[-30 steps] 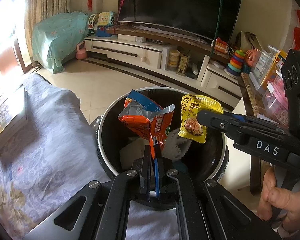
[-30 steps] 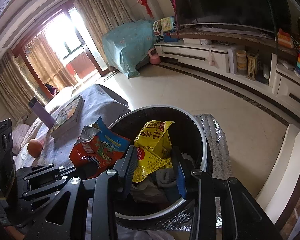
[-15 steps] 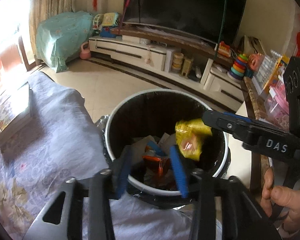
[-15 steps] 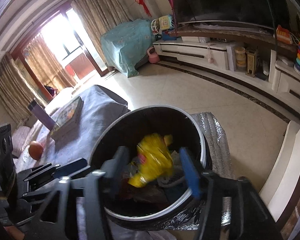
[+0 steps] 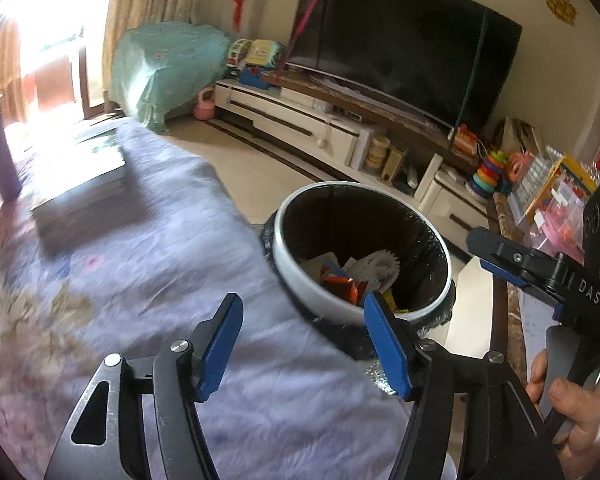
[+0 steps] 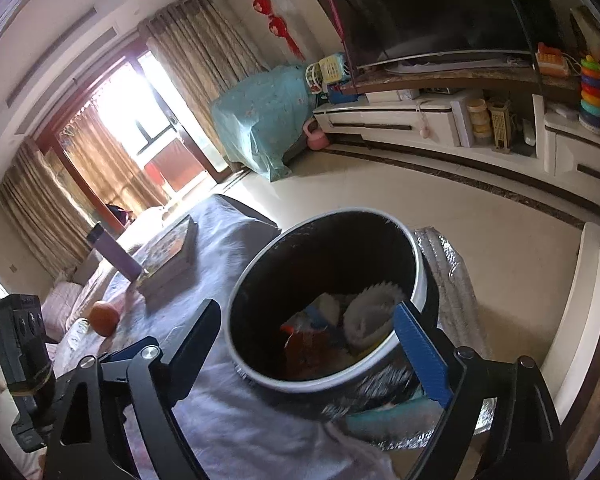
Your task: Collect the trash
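Observation:
A round trash bin with a white rim (image 5: 300,276) (image 6: 418,280) and black liner stands beside the table. Inside lie an orange snack wrapper (image 5: 342,282) (image 6: 304,344), a bit of yellow wrapper (image 5: 390,300) and white paper (image 5: 380,266) (image 6: 370,312). My left gripper (image 5: 304,340) is open and empty, over the table edge just short of the bin. My right gripper (image 6: 318,344) is open and empty above the bin's near rim; it also shows in the left wrist view (image 5: 500,256) to the right of the bin.
The table carries a pale purple cloth (image 5: 140,280), a stack of books (image 6: 168,256), a purple bottle (image 6: 116,256) and an orange (image 6: 104,318). A TV stand (image 5: 300,120) with toys lines the far wall. A silver foil mat (image 6: 448,264) lies under the bin.
Both grippers opened and dropped their wrappers, orange from the left and yellow from the right, into the bin. Both then pulled back and up from it.

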Demonstrator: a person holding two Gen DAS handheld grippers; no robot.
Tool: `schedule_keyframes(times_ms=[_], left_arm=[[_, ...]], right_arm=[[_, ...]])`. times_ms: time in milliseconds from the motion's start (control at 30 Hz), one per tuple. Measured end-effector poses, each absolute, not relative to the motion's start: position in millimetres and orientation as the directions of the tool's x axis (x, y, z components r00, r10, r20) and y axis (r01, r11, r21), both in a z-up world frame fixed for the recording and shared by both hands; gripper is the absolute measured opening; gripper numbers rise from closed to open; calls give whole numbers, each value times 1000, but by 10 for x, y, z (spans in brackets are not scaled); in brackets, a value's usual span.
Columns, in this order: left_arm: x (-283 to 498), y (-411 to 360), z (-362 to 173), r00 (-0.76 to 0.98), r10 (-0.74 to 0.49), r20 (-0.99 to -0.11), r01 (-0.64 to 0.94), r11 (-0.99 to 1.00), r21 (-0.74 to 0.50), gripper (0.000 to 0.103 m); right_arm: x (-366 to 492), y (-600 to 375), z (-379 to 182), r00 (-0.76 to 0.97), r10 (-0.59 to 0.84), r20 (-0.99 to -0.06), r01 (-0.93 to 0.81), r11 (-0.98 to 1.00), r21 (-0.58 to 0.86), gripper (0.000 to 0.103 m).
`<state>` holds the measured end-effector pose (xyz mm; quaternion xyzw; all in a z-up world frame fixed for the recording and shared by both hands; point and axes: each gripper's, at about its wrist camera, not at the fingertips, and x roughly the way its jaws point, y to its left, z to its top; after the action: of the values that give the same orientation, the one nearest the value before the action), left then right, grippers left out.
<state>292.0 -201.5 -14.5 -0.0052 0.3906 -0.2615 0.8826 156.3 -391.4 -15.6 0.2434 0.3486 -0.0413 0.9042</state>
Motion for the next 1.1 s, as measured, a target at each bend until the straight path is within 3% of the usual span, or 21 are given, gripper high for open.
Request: schedule_keyframes(times_ms=[233, 367, 600, 733, 867, 1100], left_arm=[[2442, -1618, -160, 599, -461, -655, 416, 878, -238, 68], [2160, -1416, -172, 627, -452, -635, 405, 885, -229, 76], [1754, -1210, -190, 657, -448, -606, 410, 887, -212, 79], [1500, -1117, -147, 692, -448, -566, 414, 888, -198, 82], [1221, -1004, -75, 774, -402, -489, 387, 912, -137, 102], [793, -1023, -126, 846, -340, -410, 356, 934, -41, 102]], right_arm=[[1290, -3618, -116, 767, 99, -634, 228, 881, 414, 98], [1161, -3474, -132, 766, 101, -635, 233, 877, 420, 100], [903, -3210, -123, 775, 25, -632, 256, 902, 349, 101], [692, -2970, 2, 814, -90, -574, 258, 941, 218, 101], [521, -2793, 133, 841, -206, -501, 276, 959, 69, 103], [344, -2836, 159, 871, -194, -452, 269, 957, 108, 103]])
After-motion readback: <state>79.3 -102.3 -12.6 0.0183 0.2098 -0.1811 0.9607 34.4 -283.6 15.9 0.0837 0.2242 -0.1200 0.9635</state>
